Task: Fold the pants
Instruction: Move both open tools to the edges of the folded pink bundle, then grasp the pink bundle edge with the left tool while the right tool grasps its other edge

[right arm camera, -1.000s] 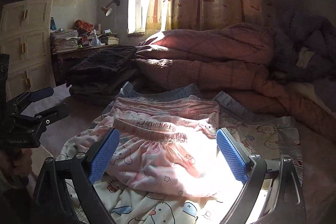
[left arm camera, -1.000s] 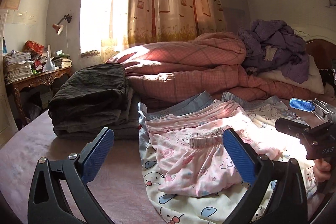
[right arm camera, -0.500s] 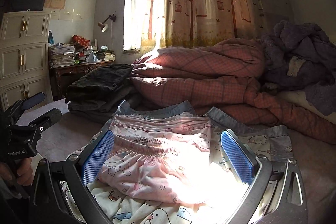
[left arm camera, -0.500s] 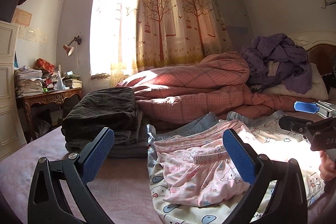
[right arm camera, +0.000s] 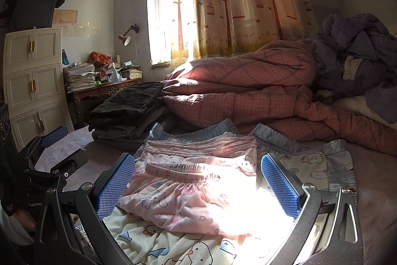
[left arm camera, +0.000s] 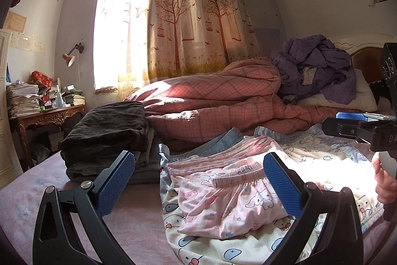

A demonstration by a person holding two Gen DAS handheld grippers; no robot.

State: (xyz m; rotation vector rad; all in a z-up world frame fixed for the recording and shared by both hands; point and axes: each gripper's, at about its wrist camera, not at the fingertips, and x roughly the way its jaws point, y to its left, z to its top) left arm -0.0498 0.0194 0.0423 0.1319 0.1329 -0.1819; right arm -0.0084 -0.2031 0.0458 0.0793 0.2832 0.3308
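Note:
Folded pink cartoon-print pants lie on top of a cream cartoon-print garment on the bed, elastic waistband facing up. My left gripper hangs open above their left edge, holding nothing. My right gripper is open too, its blue pads straddling the pants from above without touching them. In the left wrist view the right gripper shows at the right edge with a hand under it. The left gripper appears at the left of the right wrist view.
A stack of dark folded clothes sits left of the pants. A bunched red plaid quilt and purple blanket fill the back. A desk with papers and a cream cabinet stand beyond the pink bedsheet.
Both grippers have risen and tilted up, open and empty throughout; more wall and ceiling show. The pants lie unmoved.

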